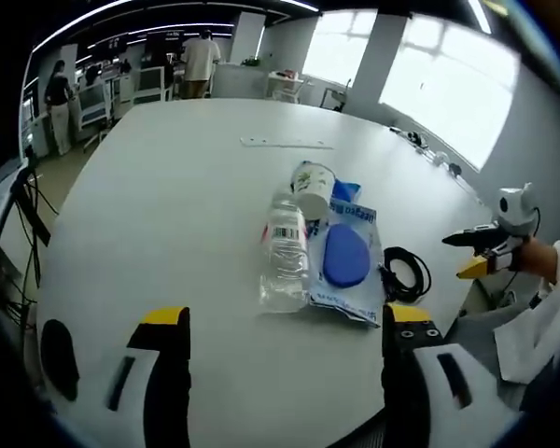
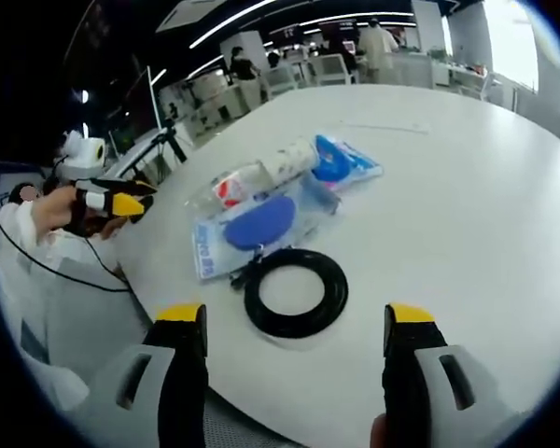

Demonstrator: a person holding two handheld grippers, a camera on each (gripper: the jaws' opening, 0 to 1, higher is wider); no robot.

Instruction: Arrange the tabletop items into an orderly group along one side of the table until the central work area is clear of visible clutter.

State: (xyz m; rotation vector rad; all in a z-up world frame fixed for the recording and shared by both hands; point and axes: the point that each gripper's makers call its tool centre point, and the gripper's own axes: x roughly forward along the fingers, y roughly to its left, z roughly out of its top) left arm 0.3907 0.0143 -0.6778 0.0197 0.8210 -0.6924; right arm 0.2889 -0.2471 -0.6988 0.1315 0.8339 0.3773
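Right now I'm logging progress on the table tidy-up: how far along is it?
Partly done at best: the plastic bottle, paper cup, blue packet and black cable coil already lie clustered near one edge of the white table. Nothing is in hand; the left claw and right claw are both open. Left: straightening the overlapping pile into an orderly row.
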